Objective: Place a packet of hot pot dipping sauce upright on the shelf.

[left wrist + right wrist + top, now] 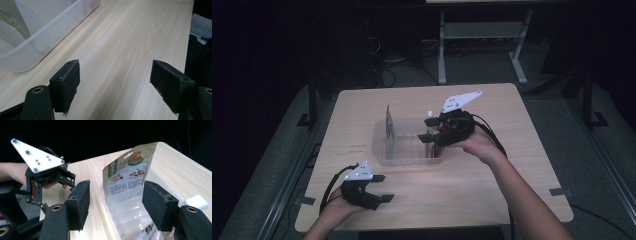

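Right tongs point(428, 131) hover over the right end of the clear bin point(382, 150) mid-surface, jaws wide, nothing between them; a pouch point(127, 173) stands upright at the bin's left end; left tongs point(382, 188) rest wide and empty, near left.

Pale matt wood-grain desk point(130, 37), translucent frosted plastic bin point(47, 27), glossy printed pouch point(127, 173), matt black jaws with rough, worn pads, flat grey metal plate point(35, 156)

Light wood table point(492, 190), clear divided bin point(384, 150) near centre
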Demonstrator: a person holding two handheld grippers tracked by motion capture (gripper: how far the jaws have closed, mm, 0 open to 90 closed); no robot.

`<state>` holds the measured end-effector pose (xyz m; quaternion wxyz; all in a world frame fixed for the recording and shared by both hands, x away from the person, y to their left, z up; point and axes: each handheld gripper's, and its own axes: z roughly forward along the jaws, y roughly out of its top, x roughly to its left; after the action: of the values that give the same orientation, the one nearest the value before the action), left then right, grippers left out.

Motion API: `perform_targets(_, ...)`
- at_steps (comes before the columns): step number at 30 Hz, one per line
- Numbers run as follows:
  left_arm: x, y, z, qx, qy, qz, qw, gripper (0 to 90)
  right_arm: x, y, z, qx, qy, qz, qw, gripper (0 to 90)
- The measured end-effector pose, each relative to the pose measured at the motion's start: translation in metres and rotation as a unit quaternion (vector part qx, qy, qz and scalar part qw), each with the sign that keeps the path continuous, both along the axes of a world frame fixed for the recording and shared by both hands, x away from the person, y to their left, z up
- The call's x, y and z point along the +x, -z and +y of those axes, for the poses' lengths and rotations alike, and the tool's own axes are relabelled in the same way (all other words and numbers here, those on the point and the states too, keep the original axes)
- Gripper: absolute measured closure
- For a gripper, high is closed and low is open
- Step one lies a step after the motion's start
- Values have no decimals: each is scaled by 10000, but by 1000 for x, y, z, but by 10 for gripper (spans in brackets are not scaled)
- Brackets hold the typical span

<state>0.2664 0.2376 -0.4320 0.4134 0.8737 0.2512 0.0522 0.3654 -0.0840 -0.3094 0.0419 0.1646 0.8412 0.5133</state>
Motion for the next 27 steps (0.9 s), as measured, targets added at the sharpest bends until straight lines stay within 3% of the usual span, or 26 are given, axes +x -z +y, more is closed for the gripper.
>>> perform_targets(14,0,1,1,-21,-50,61,10000,236,-32,13,-55,71,375,-81,9992,359)
perform_targets(27,-2,1,5,86,-60,103,9999,236,-56,41,-105,-93,775,39,9969,332)
